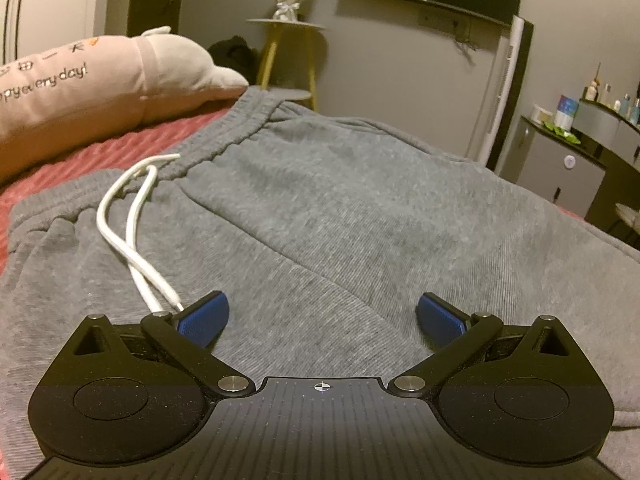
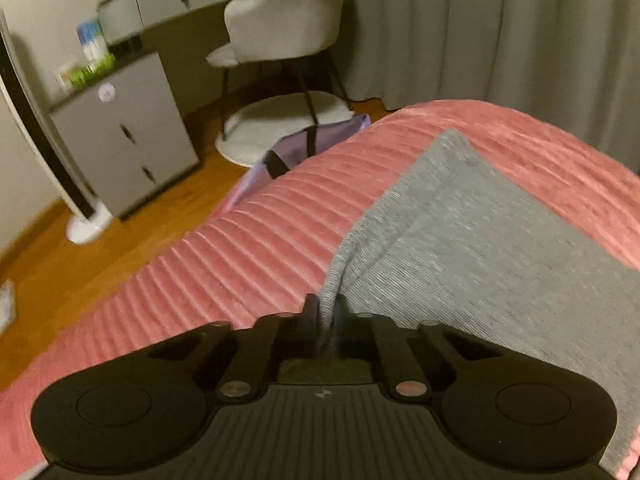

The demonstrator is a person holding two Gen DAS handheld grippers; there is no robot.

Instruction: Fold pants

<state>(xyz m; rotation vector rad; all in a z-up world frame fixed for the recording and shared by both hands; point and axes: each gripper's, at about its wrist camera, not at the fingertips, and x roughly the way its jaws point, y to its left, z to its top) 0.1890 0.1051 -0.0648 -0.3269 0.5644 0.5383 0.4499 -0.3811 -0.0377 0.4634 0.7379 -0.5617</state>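
Grey sweatpants (image 1: 320, 208) lie spread on a pink ribbed bedspread (image 1: 120, 148), waistband (image 1: 224, 136) toward the far left with a white drawstring (image 1: 128, 220) trailing across the fabric. My left gripper (image 1: 322, 318) is open just above the upper part of the pants, its blue pads (image 1: 204, 318) wide apart and empty. In the right wrist view a pant leg (image 2: 480, 248) stretches away over the bedspread (image 2: 260, 248). My right gripper (image 2: 325, 320) is shut on the leg's left edge, with the fabric bunched between the fingers.
A pink plush pillow (image 1: 80, 84) lies beyond the waistband. A small round stool (image 1: 286, 48) and a wall screen stand behind. Right of the bed are a grey cabinet (image 2: 124, 140), a grey chair (image 2: 288, 28), a purple bag (image 2: 304, 148), a wooden floor and curtains.
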